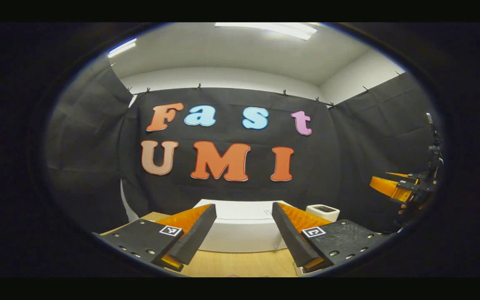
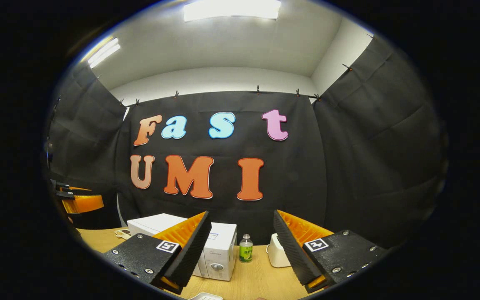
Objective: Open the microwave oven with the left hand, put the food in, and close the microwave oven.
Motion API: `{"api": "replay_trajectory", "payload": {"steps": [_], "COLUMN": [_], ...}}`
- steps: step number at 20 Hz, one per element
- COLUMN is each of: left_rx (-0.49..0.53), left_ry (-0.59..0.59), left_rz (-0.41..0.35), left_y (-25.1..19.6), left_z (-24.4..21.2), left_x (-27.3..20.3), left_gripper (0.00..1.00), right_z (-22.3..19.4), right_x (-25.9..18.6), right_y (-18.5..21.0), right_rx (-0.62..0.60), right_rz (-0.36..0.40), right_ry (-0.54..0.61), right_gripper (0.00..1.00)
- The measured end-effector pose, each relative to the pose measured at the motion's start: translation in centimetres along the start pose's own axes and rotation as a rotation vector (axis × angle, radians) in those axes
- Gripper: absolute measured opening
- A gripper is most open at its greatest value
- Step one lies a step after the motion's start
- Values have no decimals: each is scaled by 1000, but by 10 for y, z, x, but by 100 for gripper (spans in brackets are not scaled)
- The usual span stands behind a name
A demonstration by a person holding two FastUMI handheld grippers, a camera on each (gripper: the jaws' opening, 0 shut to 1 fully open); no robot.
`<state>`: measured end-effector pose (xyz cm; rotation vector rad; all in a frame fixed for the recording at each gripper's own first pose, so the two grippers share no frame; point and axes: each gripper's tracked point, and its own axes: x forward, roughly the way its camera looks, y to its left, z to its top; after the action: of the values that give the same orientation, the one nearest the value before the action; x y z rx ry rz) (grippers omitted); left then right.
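Left tongs (image 1: 244, 227) wide open, empty, touching nothing, raised above worktop (image 1: 240, 264). Right tongs (image 2: 242, 233) likewise spread wide, gripping nothing. Microwave oven (image 2: 219, 246) closed, standing toward worktop's back edge; left part hidden behind right tongs' finger, in left gripper view only top and front visible between fingers. Small bottle (image 2: 246, 248) just beside microwave. White appliance (image 2: 277, 252) near it, partly covered. White object (image 2: 206, 296) at front edge, cut off, unidentifiable.
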<state>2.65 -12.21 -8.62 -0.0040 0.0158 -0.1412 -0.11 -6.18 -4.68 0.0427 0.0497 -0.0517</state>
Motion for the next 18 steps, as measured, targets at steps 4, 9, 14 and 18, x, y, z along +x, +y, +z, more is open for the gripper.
{"api": "replay_trajectory", "payload": {"steps": [4, 9, 14, 18], "left_rx": [-8, -2, -21, -8], "left_ry": [35, 82, 161, 204], "left_rz": [-35, -80, -106, -114], "left_y": [-26, -58, -87, -104], "left_z": [-38, -90, -146, -183], "left_x": [16, 39, 62, 83], "left_gripper": [92, 88, 89, 89], "right_z": [-29, -76, -98, -114], "right_x": [-3, -6, -10, -11], "right_y": [-15, -34, -51, -62], "right_rx": [17, 8, -11, 25], "right_rz": [-23, -46, -81, -88], "right_ry": [27, 109, 116, 119], "right_gripper": [93, 93, 94, 93]}}
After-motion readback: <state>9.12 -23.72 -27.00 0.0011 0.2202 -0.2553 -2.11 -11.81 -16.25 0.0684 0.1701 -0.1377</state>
